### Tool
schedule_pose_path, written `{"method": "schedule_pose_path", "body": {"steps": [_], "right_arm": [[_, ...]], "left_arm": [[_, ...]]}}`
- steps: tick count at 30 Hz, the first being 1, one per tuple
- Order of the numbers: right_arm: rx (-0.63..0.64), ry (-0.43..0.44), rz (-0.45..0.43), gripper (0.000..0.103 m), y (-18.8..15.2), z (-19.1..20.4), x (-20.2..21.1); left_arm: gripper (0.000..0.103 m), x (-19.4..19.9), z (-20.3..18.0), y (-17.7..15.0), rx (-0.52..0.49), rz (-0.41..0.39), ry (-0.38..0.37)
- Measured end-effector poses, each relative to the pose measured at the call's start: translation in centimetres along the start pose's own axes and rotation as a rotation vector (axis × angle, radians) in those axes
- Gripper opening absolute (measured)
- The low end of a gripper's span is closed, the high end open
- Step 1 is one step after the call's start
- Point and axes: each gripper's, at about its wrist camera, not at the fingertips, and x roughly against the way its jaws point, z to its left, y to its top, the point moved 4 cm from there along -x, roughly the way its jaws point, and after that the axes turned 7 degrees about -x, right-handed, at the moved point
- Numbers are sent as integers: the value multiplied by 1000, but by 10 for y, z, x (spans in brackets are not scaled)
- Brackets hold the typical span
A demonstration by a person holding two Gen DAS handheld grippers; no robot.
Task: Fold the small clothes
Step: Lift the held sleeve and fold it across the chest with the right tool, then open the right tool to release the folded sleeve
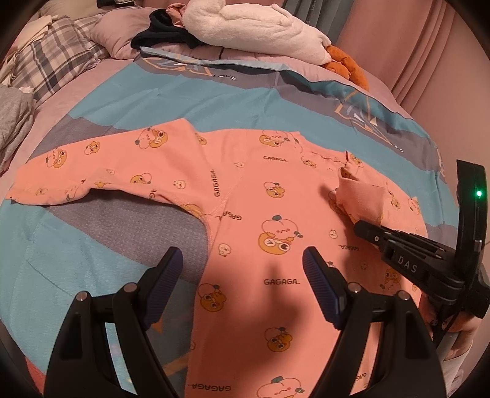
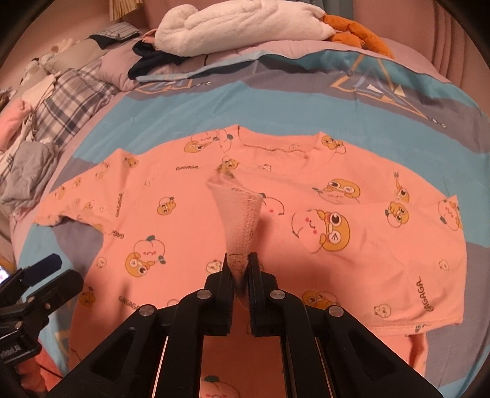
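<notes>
A pink long-sleeved top printed with cartoon faces lies flat on the teal and grey blanket. Its left sleeve stretches out to the left. My left gripper hovers open over the top's lower body, nothing between its blue pads. My right gripper is shut on the cuff of the other sleeve, which is folded in over the chest, below the neckline. From the left wrist view, the right gripper comes in from the right with that sleeve in its tips. The left gripper shows at the lower left.
At the bed's far end lie a white plush item with orange parts and a dark garment. A plaid pillow and grey clothes sit on the left. A pink padded wall rises at right.
</notes>
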Motion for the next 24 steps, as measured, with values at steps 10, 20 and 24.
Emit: {"method": "schedule_pose_path", "body": {"steps": [10, 20, 24], "right_arm": [[-57, 89, -126, 49, -3, -28, 48], [-293, -7, -219, 54, -1, -118, 71], [-351, -52, -237, 54, -4, -140, 74]], "left_arm": [[80, -7, -20, 9, -5, 20, -37], [71, -49, -79, 14, 28, 96, -312], [63, -69, -94, 9, 29, 127, -312]]}}
